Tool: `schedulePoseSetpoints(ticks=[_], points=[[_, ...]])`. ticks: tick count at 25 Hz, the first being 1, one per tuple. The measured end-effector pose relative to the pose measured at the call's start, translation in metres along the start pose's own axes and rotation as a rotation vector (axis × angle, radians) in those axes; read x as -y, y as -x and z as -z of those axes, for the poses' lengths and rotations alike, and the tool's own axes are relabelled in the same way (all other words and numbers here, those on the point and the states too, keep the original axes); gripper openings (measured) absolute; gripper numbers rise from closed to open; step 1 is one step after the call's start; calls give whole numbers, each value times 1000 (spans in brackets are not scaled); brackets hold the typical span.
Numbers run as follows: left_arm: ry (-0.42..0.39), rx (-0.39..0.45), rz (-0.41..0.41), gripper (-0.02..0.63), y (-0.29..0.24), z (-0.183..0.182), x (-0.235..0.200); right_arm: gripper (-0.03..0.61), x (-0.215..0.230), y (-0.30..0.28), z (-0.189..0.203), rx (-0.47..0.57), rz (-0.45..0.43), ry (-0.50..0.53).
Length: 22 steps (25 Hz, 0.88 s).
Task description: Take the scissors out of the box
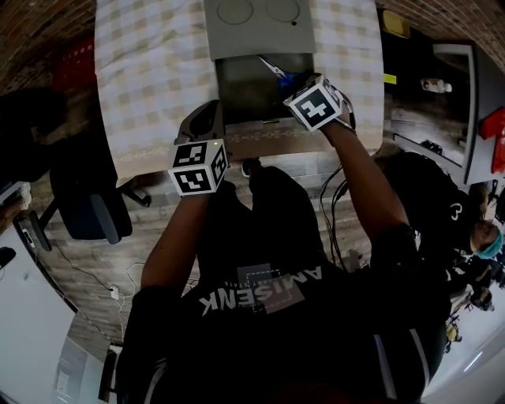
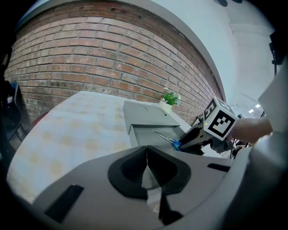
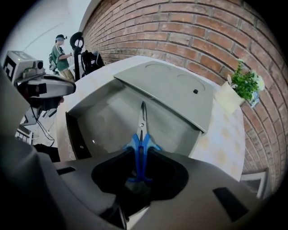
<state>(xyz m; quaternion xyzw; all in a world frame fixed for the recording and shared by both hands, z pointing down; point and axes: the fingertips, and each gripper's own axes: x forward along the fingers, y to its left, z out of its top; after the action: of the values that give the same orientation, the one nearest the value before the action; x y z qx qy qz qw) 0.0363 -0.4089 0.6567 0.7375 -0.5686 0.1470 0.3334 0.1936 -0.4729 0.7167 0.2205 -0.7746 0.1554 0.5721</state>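
The checked-cloth surface [image 1: 158,71] carries a grey box [image 1: 237,99] close to its near edge, its lid [image 1: 256,24] folded back toward the far edge so the inside lies open to me from above. My left hand-held gripper [image 1: 207,118] waits just outside the box's near-left corner with its jaws pressed together on nothing. I judge it is parked there to stay out of the way, and I cannot tell whether it touches the box wall. My right hand-held gripper [image 3: 140,155] points steeply down over the box's right side, the angle an open-topped box demands. Its jaws have narrowed onto the blue handles of the scissors [image 3: 141,130], pinching the two loops together so the blades stay shut. The blades run straight out from the jaws toward the lid, over the bare grey floor of the box. Whether the tips rest on that floor or already hang free I cannot say. In my judgement the grasp is made and the lift out of the box is the step in hand.
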Motion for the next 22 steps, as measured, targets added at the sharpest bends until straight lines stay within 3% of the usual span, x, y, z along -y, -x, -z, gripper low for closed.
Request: schedulePoseSetpoints(ticks=[11, 17, 22], points=[[10, 0, 4, 14, -6, 1, -3, 130, 9, -3, 11, -78, 17, -28], [-2, -1, 14, 14, -5, -1, 2, 120, 0, -5, -4, -18, -28, -17], [-27, 7, 27, 14, 7, -19, 7, 117, 0, -2, -5, -4, -10, -41]])
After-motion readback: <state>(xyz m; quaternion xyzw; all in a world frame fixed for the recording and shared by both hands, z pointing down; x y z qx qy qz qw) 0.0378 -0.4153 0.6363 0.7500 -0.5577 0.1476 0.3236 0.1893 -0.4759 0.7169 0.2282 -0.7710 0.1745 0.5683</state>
